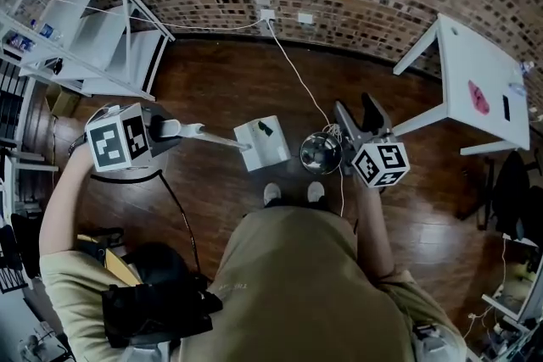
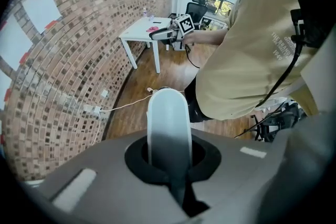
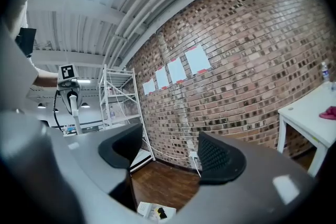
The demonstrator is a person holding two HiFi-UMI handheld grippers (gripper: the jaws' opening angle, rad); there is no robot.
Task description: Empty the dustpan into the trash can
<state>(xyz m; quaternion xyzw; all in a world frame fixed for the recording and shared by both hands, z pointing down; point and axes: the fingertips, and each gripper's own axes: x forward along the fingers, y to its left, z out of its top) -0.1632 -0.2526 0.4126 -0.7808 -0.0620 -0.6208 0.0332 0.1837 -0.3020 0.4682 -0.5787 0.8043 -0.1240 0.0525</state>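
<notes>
A white dustpan (image 1: pixel 261 142) with a small dark scrap in it hangs over the wooden floor, just left of a shiny round metal trash can (image 1: pixel 320 153) in front of the person's shoes. My left gripper (image 1: pixel 165 130) is shut on the dustpan's long white handle (image 1: pixel 212 136). In the left gripper view that handle (image 2: pixel 168 128) runs away from between the closed jaws of the left gripper (image 2: pixel 168 165). My right gripper (image 1: pixel 356 116) is held right of the can, open and holding nothing. In the right gripper view the right gripper (image 3: pixel 170 157) frames bare wall, with the dustpan (image 3: pixel 155 211) low in view.
A white table (image 1: pixel 479 85) stands at the right with a pink item on it. Metal shelving (image 1: pixel 93 21) fills the far left. A white cable (image 1: pixel 297 80) runs across the floor from a wall socket (image 1: pixel 267 14). A black bag (image 1: pixel 157 301) hangs at the person's left side.
</notes>
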